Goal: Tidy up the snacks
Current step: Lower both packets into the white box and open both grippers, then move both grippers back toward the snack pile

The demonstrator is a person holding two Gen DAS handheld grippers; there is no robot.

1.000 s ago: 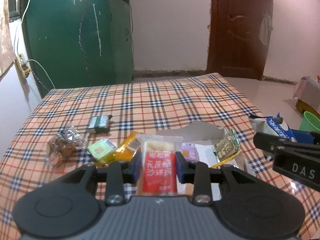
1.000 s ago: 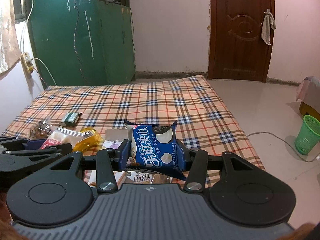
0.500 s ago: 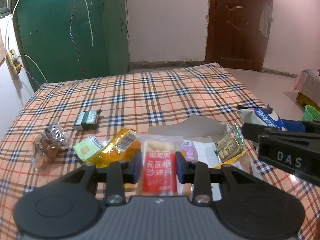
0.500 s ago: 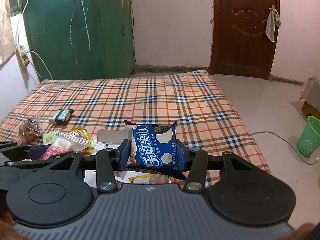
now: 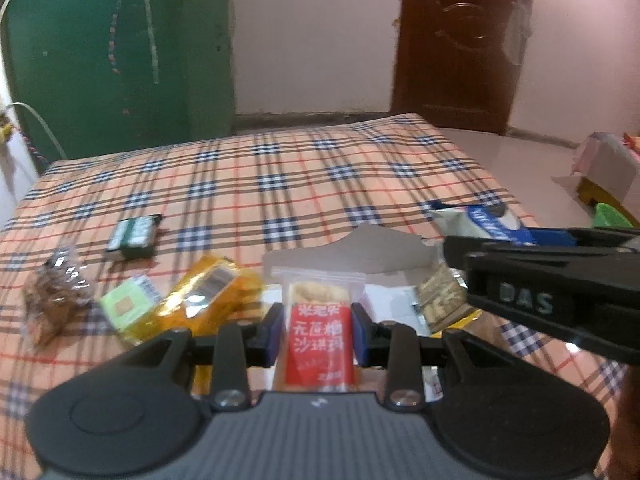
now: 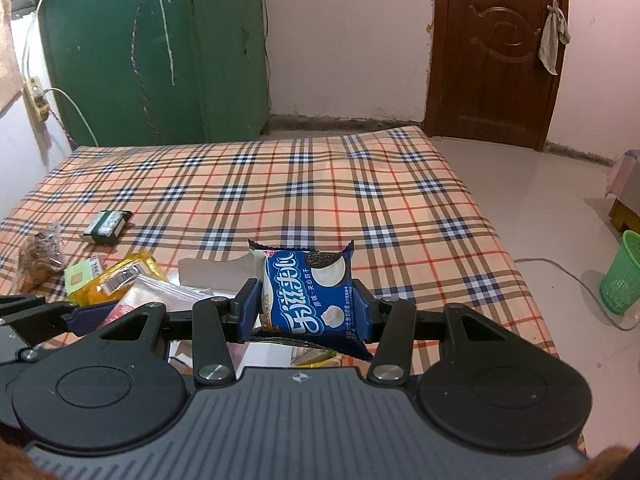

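- Bring both packets over the open cardboard box [image 5: 384, 276] and let each go only once it sits low inside, so neither slides out onto the checked bed [image 6: 320, 184].
- Your left claw [image 5: 318, 334] is clamped narrow on the red snack packet [image 5: 318, 344].
- Your right claw [image 6: 306, 306] grips the blue cookie packet [image 6: 308, 288] at about half width.
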